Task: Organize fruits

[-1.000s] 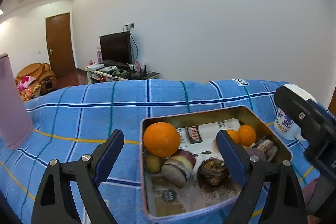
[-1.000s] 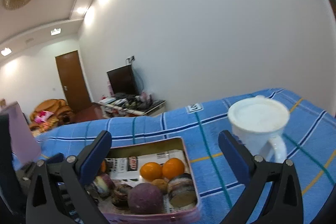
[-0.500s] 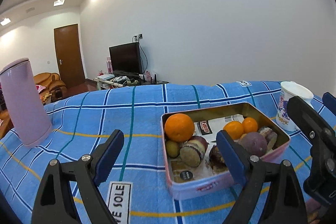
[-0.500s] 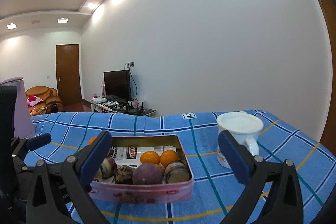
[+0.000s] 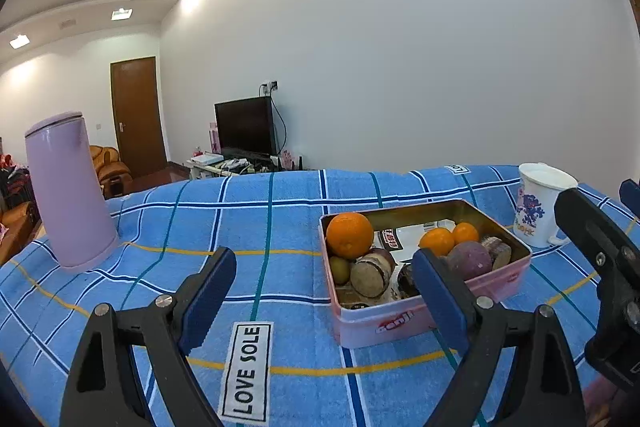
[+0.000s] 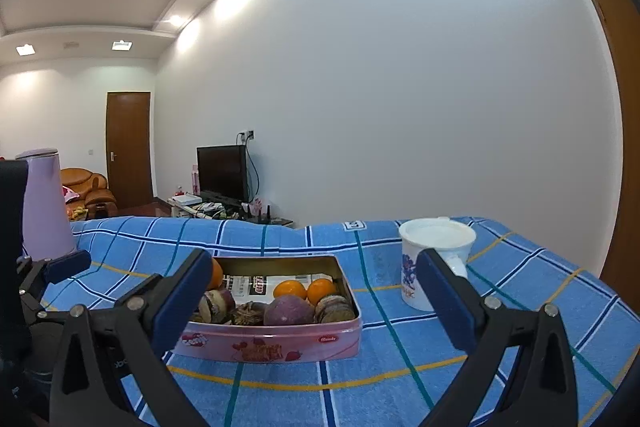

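Both my claws hover level and released, near side of the pink tin [image 5: 424, 321]. Left gripper [image 5: 324, 291], right gripper [image 6: 314, 291] empty. Fruits [image 5: 349, 240] lie inside the tin.

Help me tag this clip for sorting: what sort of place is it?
Most likely a living room in a home: a television on a low stand, an armchair by a wooden door, and a table under a blue checked cloth.
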Tool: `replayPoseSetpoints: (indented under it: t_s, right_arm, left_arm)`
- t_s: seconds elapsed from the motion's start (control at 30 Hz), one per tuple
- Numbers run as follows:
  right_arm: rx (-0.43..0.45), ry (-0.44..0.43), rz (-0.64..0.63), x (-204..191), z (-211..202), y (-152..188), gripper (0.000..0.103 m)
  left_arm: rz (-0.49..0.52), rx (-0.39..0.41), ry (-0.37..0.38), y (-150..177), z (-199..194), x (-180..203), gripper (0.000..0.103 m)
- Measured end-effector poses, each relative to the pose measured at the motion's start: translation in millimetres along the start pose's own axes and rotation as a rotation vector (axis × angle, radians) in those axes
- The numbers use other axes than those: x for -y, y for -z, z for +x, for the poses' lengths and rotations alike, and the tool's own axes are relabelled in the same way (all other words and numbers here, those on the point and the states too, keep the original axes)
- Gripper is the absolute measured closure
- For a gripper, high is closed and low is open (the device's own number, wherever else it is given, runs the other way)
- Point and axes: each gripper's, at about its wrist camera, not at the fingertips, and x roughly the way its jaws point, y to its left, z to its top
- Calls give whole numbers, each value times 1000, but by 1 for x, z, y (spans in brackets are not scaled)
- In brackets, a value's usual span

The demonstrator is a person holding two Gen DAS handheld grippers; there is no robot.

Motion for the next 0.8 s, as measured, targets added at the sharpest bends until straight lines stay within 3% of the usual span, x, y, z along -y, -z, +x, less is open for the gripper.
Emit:
replayPoseSetpoints:
  t_s: [0.47, 0.8]
  right_arm:
    - [97, 38, -7, -3, -35, 2, 0]
    - [76, 41, 6, 1, -29, 2, 0]
  left_arm:
    - [-11, 27, 0, 7, -21, -4, 12]
    - [-12, 15, -7, 7, -19, -5, 12]
